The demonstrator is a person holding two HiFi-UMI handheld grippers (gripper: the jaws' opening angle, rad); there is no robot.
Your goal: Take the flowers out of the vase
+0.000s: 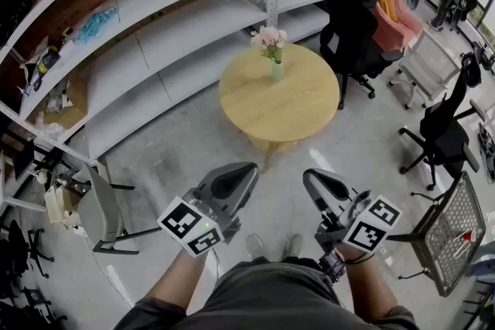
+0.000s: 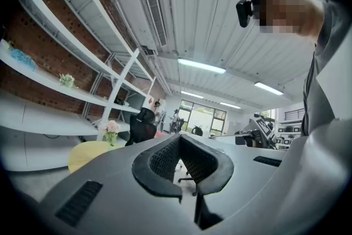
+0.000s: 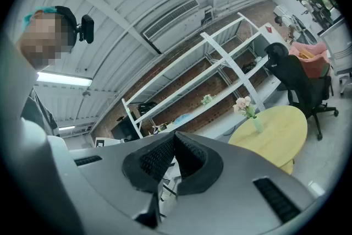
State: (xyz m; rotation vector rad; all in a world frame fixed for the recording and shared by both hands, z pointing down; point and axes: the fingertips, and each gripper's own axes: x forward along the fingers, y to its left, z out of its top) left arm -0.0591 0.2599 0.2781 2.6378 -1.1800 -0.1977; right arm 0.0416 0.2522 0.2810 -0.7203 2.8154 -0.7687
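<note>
Grey left gripper (image 1: pixel 236 180) and right gripper (image 1: pixel 321 183) at lower centre, jaws pressed together on nothing, pink flowers (image 1: pixel 269 38) upright in pale green vase (image 1: pixel 277 73) on round wooden table (image 1: pixel 271 108), upper centre, well apart from both, white shelving (image 1: pixel 155 35) upper left

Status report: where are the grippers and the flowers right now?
Left gripper shut, empty. Right gripper shut, empty. Flowers in vase on round table, ahead of both. Nothing in between.
</note>
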